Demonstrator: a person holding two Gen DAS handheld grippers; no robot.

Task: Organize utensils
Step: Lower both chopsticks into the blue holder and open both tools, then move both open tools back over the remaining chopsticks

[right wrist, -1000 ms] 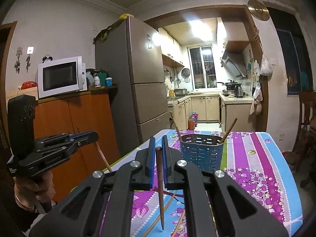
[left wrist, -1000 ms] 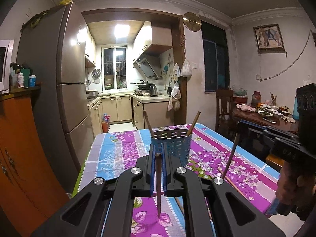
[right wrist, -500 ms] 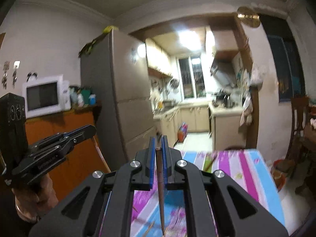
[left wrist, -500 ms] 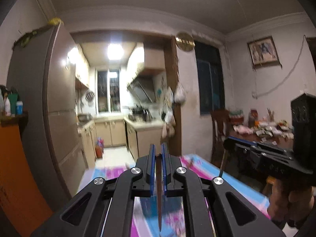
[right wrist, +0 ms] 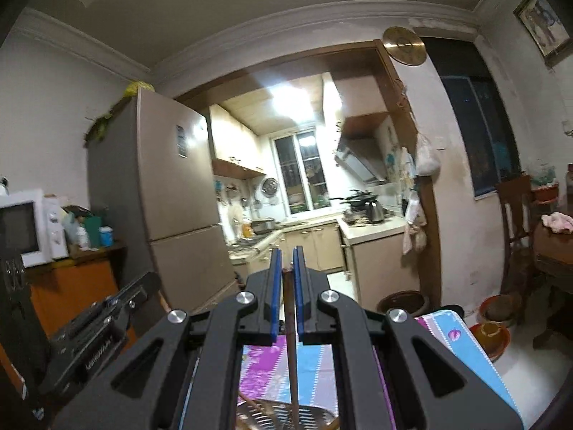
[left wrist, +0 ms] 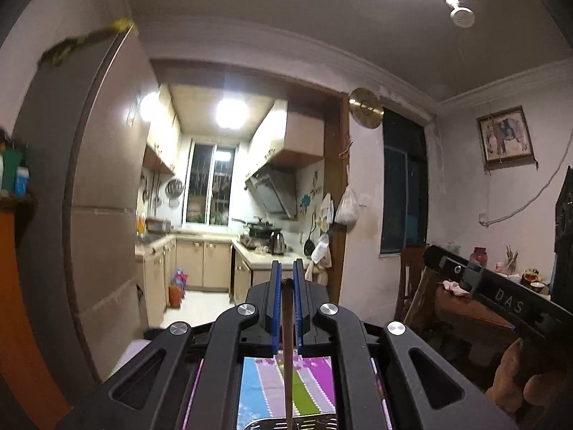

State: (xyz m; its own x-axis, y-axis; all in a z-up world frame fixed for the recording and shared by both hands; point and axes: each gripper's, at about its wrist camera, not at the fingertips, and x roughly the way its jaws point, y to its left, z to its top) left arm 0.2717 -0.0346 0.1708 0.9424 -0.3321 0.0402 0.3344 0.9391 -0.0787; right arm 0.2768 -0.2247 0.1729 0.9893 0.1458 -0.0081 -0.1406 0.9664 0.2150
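Here both grippers point level, left gripper [left wrist: 285,308] and right gripper [right wrist: 285,294] each clamping an upright chopstick [left wrist: 286,351] above the holder [right wrist: 283,417].

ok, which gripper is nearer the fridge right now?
Left. The left gripper has the fridge looming close on its left. The right gripper is farther over, toward the dining chair, with the left one on its fridge side.
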